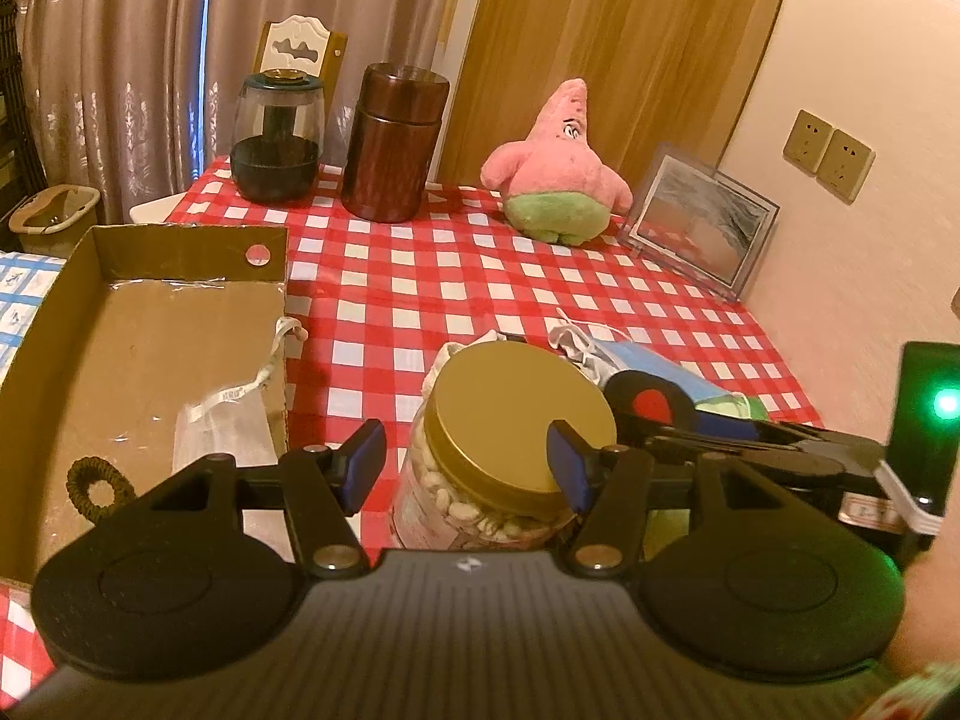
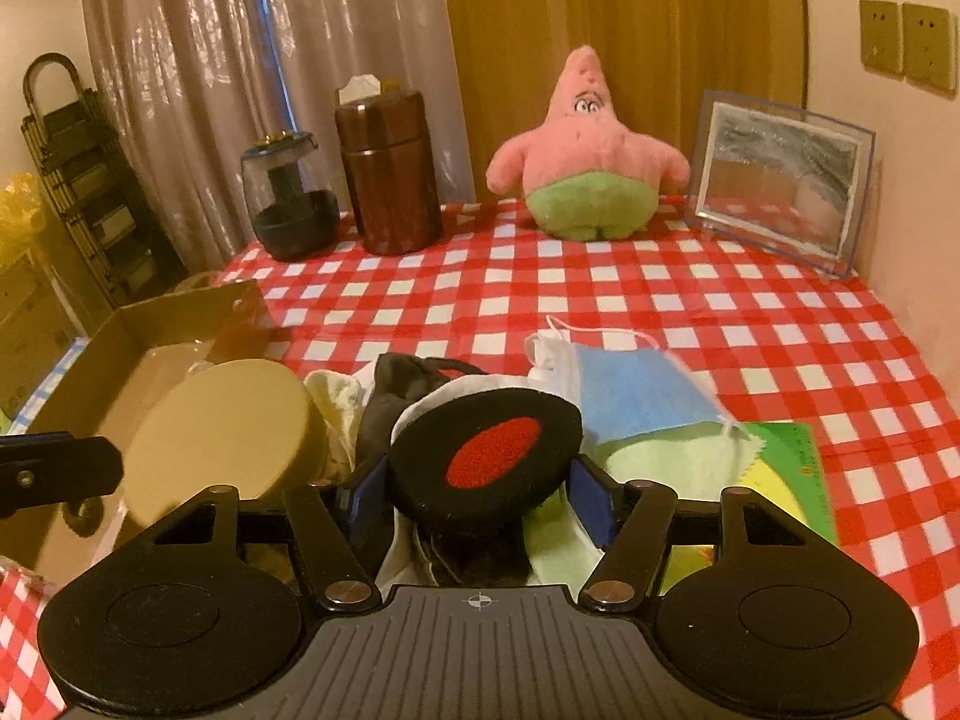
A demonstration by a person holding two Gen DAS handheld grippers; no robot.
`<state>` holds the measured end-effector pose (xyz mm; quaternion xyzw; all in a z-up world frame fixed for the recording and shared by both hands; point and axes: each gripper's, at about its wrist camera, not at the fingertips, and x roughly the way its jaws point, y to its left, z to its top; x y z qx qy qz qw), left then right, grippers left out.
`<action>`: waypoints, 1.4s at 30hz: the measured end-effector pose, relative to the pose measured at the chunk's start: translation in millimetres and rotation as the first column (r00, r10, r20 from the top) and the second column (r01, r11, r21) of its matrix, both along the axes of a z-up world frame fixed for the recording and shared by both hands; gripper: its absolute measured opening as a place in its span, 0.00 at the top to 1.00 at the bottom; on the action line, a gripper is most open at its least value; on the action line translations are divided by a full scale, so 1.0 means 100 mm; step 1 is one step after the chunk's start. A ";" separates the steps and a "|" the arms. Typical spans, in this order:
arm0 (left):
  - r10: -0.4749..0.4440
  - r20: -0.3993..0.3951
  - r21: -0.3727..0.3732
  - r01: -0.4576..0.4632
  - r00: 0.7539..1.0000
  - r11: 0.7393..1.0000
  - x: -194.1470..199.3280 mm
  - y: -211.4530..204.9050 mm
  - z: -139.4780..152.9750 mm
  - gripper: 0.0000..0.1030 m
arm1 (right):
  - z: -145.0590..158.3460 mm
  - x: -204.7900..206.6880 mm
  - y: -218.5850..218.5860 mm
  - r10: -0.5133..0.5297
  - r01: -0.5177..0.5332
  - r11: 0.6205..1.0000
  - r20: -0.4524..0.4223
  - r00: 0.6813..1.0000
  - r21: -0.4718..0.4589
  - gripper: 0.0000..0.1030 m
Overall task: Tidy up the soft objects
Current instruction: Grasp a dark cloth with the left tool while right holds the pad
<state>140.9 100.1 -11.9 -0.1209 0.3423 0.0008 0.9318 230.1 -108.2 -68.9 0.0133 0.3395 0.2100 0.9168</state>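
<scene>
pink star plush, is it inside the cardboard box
No, the pink star plush sits upright on the checkered tablecloth at the far edge of the table, well apart from the cardboard box.

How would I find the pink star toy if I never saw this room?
Look at the far edge of the red checked table, by the wooden door. The pink star toy sits between a brown canister and a clear picture frame. It alone is fuzzy, with green shorts.
</scene>
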 end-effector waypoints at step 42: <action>-0.155 -0.015 0.395 0.148 0.988 0.907 0.63 -1.69 -0.76 0.78 | 0.49 -0.54 -1.30 -0.204 0.198 0.976 0.071 0.976 0.090 0.38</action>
